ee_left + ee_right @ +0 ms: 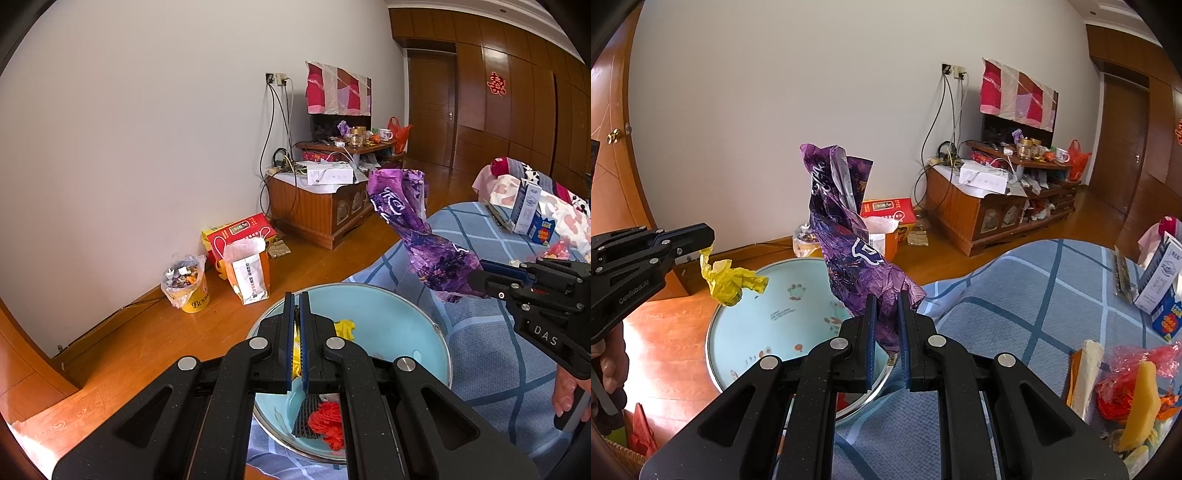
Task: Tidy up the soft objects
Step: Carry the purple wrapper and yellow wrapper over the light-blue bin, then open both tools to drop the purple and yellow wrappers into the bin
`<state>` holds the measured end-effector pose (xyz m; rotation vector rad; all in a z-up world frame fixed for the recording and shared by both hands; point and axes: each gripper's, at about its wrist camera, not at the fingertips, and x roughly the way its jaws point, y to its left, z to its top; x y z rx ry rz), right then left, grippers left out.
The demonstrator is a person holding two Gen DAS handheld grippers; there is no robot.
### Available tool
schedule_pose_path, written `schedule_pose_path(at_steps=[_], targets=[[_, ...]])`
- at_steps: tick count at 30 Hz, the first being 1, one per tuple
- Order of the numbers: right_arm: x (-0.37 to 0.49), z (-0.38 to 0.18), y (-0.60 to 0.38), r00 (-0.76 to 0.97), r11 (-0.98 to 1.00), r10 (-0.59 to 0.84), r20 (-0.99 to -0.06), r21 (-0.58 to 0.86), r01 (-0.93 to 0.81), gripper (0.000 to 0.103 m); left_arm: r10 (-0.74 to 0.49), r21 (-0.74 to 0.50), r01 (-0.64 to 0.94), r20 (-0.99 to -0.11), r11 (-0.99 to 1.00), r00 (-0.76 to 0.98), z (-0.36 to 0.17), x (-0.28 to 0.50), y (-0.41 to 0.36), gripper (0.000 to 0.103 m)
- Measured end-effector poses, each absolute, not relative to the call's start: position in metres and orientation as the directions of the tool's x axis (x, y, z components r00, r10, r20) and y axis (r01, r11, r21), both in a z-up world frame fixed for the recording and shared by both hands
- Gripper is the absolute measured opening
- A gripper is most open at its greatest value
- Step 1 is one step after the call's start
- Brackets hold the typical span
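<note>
1. Yellow plastic shows as a thin strip between the blue pads of the left gripper [294, 339] in the left wrist view; the jaws are clenched on this yellow scrap [345, 328], and more of it peeks out beyond the right finger. The gripper hangs directly above the light-blue basin [406, 325], which rests on the blue checked bedcover [491, 354], so I judge the scrap is held there to be dropped in. Already inside the basin, near its close rim, lie a bundle of red yarn [328, 424] and a dark netted piece [308, 413] touching it.

2. Same view, right side: the right gripper [480, 280] is clamped on the lower end of a crumpled purple wrapper [413, 236], which stands up stiffly in the air beside the basin, not over it. A carton [526, 208] sits farther back on the bed.

3. Right wrist view: the purple wrapper [849, 236] rises from between the right gripper's [886, 332] pads, pinched at its base; the stiff foil keeps it upright. It hovers near the basin's [768, 314] edge, probably next in line.

4. Same view, left side: the left gripper [709, 242] dangles the yellow scrap [733, 282] over the basin, whose visible floor here is bare. Other soft pieces, a red bag [1137, 365] and a yellow foam piece [1141, 402], wait on the bedcover [1015, 302], so sorting looks well short of finished.
</note>
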<state>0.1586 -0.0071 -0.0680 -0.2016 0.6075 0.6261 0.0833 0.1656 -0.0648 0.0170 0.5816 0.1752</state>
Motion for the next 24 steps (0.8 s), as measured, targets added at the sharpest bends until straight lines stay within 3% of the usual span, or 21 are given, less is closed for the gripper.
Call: schedule_pose_path(at_steps=[10,11,13,14,20,24], targets=[[0.159,-0.071,-0.004,0.622,0.782,0.501,-0.602,0.007,-0.623,0.014,0.154,0.067,-0.141,-0.556,0.988,0.817,-0.069,0.085,0.163,0.004],[0.159,-0.072,-0.002,0.611,0.776,0.507,-0.608,0.013,-0.631,0.015,0.155,0.069,-0.141,-0.557,0.988,0.816,-0.069,0.086,0.162,0.006],[0.159,-0.074,-0.001,0.597,0.77,0.514,-0.616,0.024,-0.638,0.028,0.155,0.069,-0.141,-0.562,0.988,0.812,-0.071,0.086,0.162,0.007],[0.16,-0.076,-0.001,0.588,0.767,0.516,-0.623,0.031,-0.641,0.036,0.156,0.069,-0.142,-0.564,0.987,0.811,-0.072,0.087,0.163,0.014],[0.162,-0.083,-0.001,0.574,0.769,0.512,-0.639,0.043,-0.638,0.042,0.171,0.07,-0.159,-0.56,0.985,0.81,-0.072,0.088,0.165,0.048],[0.161,-0.083,-0.002,0.576,0.771,0.511,-0.637,0.044,-0.636,0.043,0.18,0.072,-0.169,-0.558,0.983,0.81,-0.073,0.088,0.167,0.056]])
